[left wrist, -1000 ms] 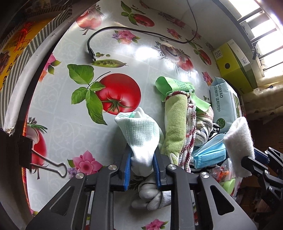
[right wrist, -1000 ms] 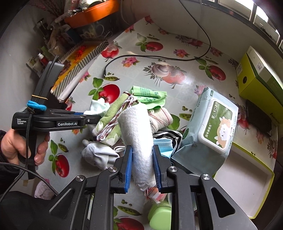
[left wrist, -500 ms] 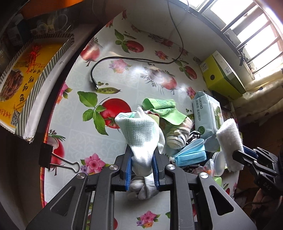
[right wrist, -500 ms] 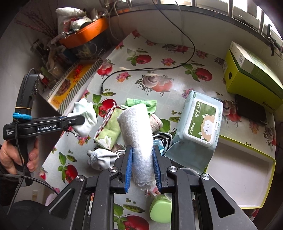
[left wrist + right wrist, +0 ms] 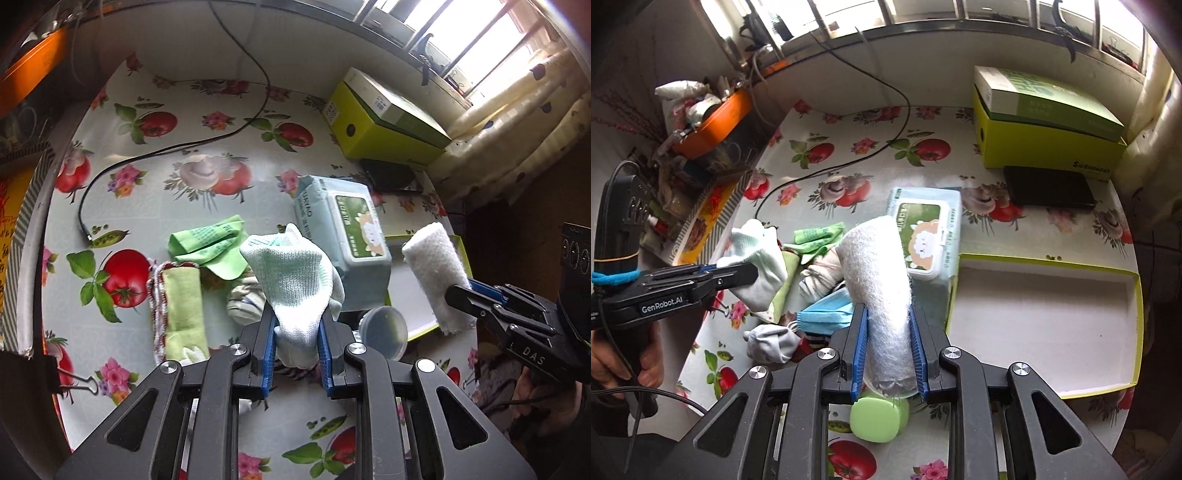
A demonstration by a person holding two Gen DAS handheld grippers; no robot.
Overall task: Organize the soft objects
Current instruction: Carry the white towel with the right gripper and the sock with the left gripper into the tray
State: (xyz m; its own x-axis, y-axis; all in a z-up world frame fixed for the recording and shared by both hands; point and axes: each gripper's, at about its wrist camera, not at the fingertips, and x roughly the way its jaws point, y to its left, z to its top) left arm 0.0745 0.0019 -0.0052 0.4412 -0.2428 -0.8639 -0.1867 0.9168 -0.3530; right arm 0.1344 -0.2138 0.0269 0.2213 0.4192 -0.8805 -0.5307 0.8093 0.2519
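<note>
Tray (image 5: 1045, 262) white inside, nothing in it; left tongs (image 5: 295, 343) clamp sock (image 5: 295, 280), right tongs (image 5: 888, 354) clamp rolled towel (image 5: 879, 280).

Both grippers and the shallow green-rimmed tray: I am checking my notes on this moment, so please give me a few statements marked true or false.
1. The left gripper is shut on a pale mint knitted sock. True.
2. The right gripper is open and holds nothing. False: it is shut on a rolled white fluffy towel.
3. The shallow green-rimmed tray already holds the blue face mask. False: the tray's white floor is bare; the blue face mask lies in the pile on the table.
4. A pack of wet wipes with a sheep picture lies beside the tray. True.
</note>
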